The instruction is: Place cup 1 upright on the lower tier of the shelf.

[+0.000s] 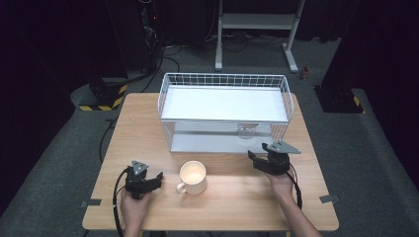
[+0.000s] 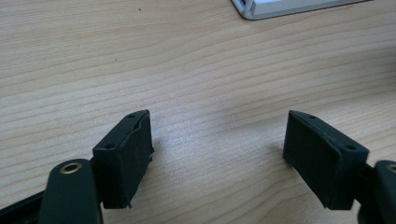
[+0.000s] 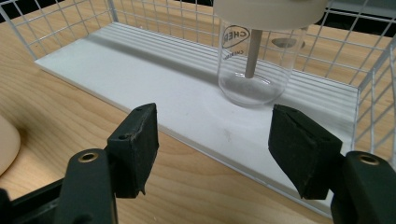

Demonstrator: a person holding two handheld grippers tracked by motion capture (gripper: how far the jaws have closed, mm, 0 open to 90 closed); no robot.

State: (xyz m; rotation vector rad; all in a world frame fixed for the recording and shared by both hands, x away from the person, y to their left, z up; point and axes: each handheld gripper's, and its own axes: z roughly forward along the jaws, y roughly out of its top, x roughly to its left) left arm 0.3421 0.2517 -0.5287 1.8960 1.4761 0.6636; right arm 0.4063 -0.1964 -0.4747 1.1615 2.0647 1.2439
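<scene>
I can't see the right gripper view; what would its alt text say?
A clear glass jar stands on the white lower shelf of a wire rack, straight ahead of the right tongs, whose two black jaws stand wide apart over the wooden table.

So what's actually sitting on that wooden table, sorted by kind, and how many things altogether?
Cream mugs: 1, the mug near the front edge.
Clear glass jars: 1, the jar on the rack's lower shelf.
White wire racks: 1, the rack at the back.
Hand-held grippers: 2, the left gripper and right gripper, both open.
Total: 5
</scene>
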